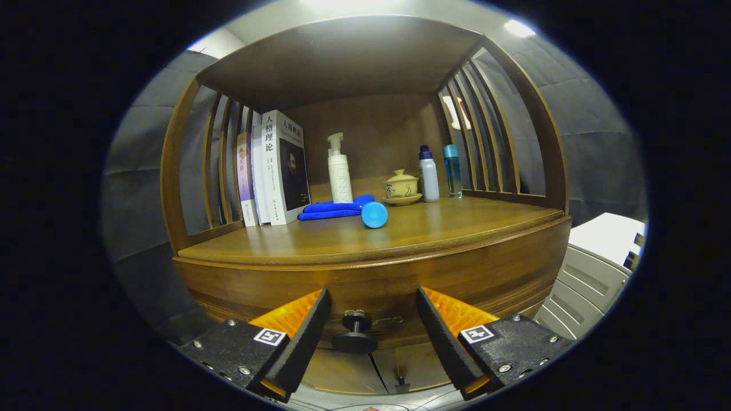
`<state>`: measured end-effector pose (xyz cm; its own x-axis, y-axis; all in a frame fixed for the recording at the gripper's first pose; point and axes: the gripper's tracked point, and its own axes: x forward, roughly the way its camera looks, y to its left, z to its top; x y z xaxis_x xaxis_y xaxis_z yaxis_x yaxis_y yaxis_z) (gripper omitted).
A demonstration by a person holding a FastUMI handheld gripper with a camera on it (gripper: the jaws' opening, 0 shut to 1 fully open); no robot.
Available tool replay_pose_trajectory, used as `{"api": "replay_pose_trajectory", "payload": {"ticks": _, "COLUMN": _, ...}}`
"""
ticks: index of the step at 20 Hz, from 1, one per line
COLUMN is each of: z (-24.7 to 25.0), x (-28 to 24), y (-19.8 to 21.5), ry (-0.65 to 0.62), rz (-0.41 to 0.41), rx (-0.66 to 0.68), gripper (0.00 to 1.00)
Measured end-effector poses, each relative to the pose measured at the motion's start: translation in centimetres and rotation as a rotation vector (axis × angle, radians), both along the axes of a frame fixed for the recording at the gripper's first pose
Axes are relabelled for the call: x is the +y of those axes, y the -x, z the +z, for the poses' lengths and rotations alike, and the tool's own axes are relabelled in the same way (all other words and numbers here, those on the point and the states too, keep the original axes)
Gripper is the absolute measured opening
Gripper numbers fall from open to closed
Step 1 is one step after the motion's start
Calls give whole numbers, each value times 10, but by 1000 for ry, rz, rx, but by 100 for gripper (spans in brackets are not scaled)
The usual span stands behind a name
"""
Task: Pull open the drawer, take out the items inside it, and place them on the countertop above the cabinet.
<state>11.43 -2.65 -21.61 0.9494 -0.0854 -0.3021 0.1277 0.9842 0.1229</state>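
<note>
A wooden cabinet stands before me with its drawer front (371, 285) closed under the countertop (445, 228). A dark round knob (355, 334) sticks out of the drawer front. My gripper (372, 308) is open, its two fingers spread wide to either side of the knob without touching it. The knob sits between the fingers, closer to the left one. Whatever lies inside the drawer is hidden.
On the countertop stand several books (274, 168) at the left, a white pump bottle (339, 171), a folded blue cloth (334, 209), a blue cup on its side (374, 215), a lidded tea bowl (402, 188) and two small bottles (440, 171). Slatted sides enclose the shelf. A white unit (594, 268) stands at the right.
</note>
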Motion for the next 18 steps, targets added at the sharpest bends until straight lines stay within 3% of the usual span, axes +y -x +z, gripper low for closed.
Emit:
{"api": "replay_pose_trajectory", "payload": {"ticks": 11, "z": 129, "x": -17, "y": 47, "ry": 99, "rz": 22, "rx": -180, "gripper": 95}}
{"api": "replay_pose_trajectory", "payload": {"ticks": 18, "z": 179, "x": -17, "y": 89, "ry": 212, "rz": 90, "rx": -250, "gripper": 96}}
